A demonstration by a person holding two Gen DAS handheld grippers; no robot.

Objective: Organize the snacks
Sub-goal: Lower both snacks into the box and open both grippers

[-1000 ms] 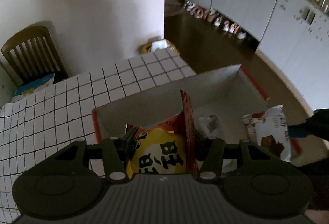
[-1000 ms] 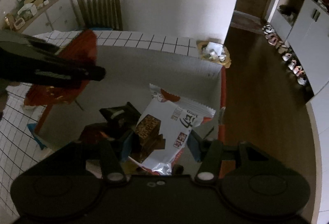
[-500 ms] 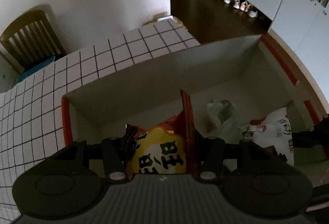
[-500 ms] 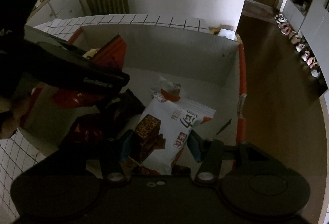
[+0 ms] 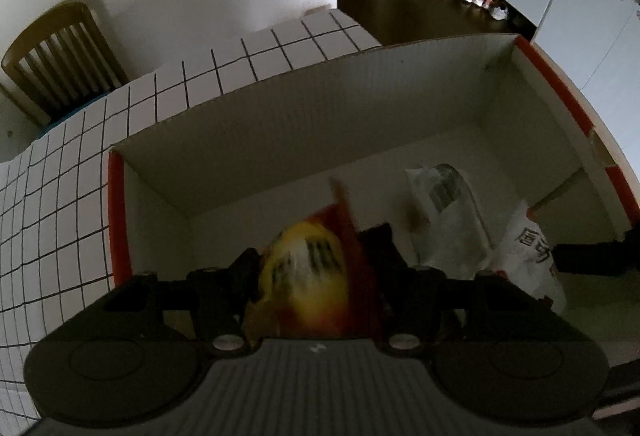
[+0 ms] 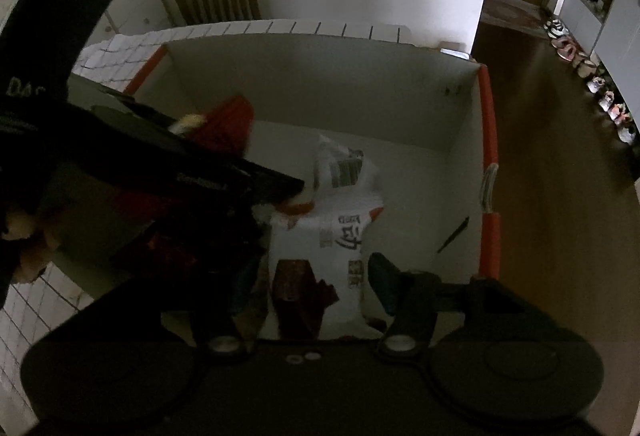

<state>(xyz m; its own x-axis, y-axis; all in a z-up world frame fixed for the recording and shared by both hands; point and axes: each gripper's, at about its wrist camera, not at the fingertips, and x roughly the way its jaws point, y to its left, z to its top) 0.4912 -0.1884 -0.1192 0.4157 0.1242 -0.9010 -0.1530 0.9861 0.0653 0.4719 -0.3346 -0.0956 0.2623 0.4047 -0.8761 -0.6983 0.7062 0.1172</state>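
**Both bags dropping into the box**

The big cardboard box [image 5: 304, 108], white inside with orange edges, sits on the grid-pattern tablecloth [image 5: 60, 196]. Both grippers point down into it. The left gripper [image 5: 320, 268] has just been opening, its jaws now apart around the crinkly red-and-yellow bag [image 5: 312, 276], which stands upright. The right gripper [image 6: 316, 276] did the same; the glossy white bag [image 6: 344, 248] lies lengthwise between its loosened jaws, beside a clear wrapper [image 6: 344, 164].
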